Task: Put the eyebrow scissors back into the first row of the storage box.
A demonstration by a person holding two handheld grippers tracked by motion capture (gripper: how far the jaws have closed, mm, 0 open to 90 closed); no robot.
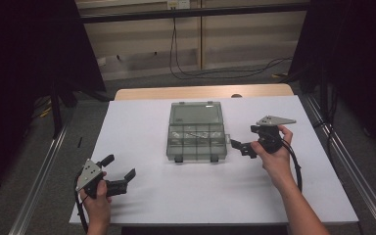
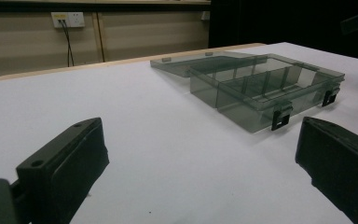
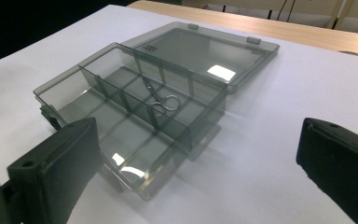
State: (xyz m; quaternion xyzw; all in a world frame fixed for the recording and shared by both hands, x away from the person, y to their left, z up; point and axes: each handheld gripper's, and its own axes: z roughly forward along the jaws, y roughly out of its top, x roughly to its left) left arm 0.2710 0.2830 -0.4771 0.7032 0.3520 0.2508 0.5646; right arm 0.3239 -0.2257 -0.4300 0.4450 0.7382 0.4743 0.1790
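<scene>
On the white table [image 1: 142,196], a clear box [image 1: 196,142] lies open, lid flat toward the far wall. Left gripper [image 1: 120,172] and right gripper [image 1: 238,146] gape wide, holding nothing.

two bare forearms, no sleeves. left gripper [image 1: 120,172] & right gripper [image 1: 240,145]: black bodies w/ blocky black jaws, screw holes in jaw ends, grey three-cornered top plates, black cables trailing back.

Left hand [image 1: 97,198] sits near the front-left corner, its left gripper [image 1: 121,171] wide open, pointing right. Right hand [image 1: 274,149] is further back on the right, right gripper [image 1: 241,147] spread too, aimed left.
</scene>
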